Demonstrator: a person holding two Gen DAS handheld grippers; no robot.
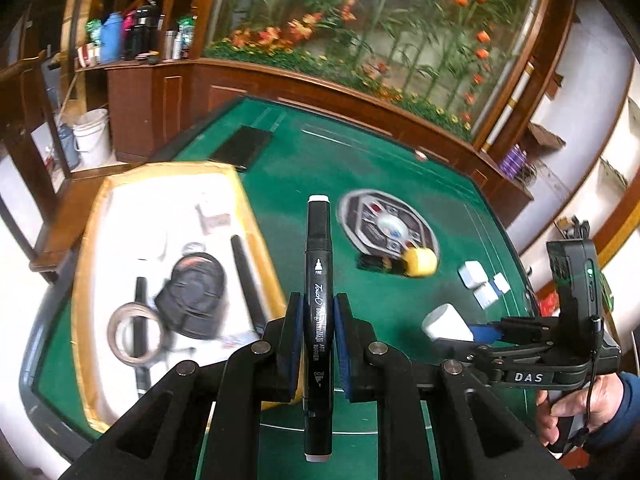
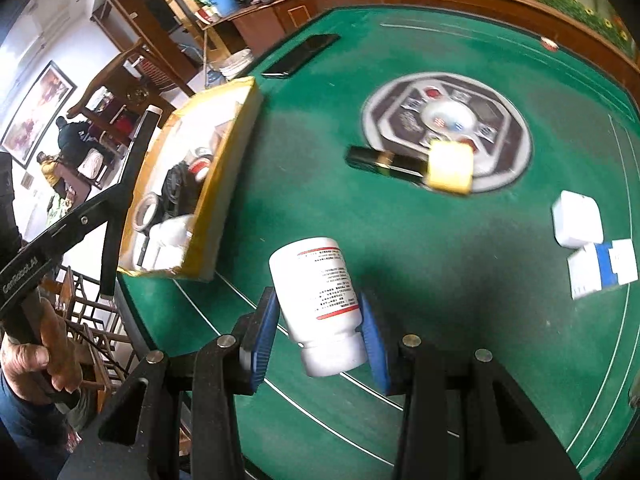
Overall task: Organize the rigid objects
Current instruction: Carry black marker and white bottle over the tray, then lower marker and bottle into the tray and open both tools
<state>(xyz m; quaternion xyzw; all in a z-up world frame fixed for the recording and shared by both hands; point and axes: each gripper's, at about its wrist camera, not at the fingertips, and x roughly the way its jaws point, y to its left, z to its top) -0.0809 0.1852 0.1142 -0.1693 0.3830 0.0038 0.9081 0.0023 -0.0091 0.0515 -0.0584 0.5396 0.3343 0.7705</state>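
1. black art marker (image 1: pixel 319 280), pale caps at both ends, gripped mid-barrel and standing lengthwise above the green table.
2. white pill bottle (image 2: pixel 320 300) with red-edged label, held tilted off the felt, cap nearest the camera.
3. yellow-taped box (image 1: pixel 92 240), white inside, holding a tape roll (image 1: pixel 136 334), a black pouch and dark sticks.
4. yellow-capped black tube (image 2: pixel 416 164) lying by the centre disc; small white boxes (image 2: pixel 588 240) lie near it.
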